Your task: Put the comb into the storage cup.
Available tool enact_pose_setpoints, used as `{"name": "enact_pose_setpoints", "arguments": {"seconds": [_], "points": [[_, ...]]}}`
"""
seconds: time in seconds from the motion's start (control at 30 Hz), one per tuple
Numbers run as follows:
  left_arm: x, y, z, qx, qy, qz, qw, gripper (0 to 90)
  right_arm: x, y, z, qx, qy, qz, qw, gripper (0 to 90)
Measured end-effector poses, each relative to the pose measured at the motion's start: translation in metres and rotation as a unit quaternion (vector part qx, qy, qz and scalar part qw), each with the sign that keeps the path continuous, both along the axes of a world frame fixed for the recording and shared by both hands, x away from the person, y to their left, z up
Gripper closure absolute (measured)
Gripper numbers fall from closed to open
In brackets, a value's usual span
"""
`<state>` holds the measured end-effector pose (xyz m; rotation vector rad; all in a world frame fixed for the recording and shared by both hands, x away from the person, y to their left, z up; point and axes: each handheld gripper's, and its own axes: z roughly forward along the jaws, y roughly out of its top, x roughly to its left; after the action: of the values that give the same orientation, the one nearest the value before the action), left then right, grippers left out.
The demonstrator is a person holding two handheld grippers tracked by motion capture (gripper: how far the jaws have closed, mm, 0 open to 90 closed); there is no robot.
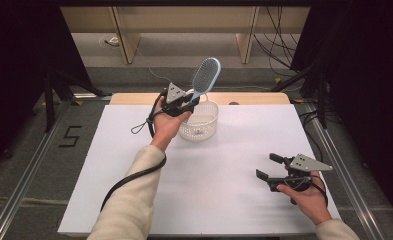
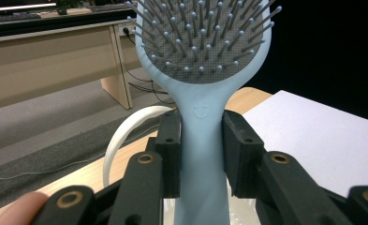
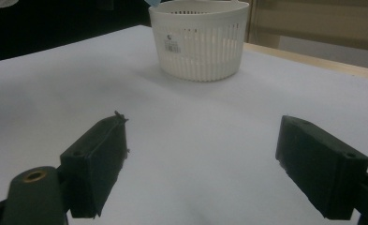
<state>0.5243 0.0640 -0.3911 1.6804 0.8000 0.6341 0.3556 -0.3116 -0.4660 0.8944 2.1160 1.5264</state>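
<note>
A white sheet covers the worktop (image 1: 209,170), with a strip of bare wood at its far edge and pale wooden furniture and loose cables on the grey floor behind. One white slotted basket (image 1: 199,121) stands near the far edge, left of centre. One light blue hairbrush (image 1: 204,77) is held above it, its handle clamped between the jaws of the left tool (image 1: 190,102), bristled head raised and tilted up to the right. The basket sits directly beneath the brush. The right tool (image 1: 267,166) hovers low over the near right of the sheet, well apart from the basket, jaws spread wide with nothing between them.
</note>
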Motion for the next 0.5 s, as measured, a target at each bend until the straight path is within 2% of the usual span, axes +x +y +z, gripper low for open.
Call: {"name": "enact_pose_setpoints", "arguments": {"seconds": [0.5], "points": [[0.0082,-0.0078,-0.0038,0.017,-0.008,-0.008,0.9998,69.9,0.0003,-0.0004,-0.0001,0.002,-0.001,-0.001,1.0000,17.5]]}}
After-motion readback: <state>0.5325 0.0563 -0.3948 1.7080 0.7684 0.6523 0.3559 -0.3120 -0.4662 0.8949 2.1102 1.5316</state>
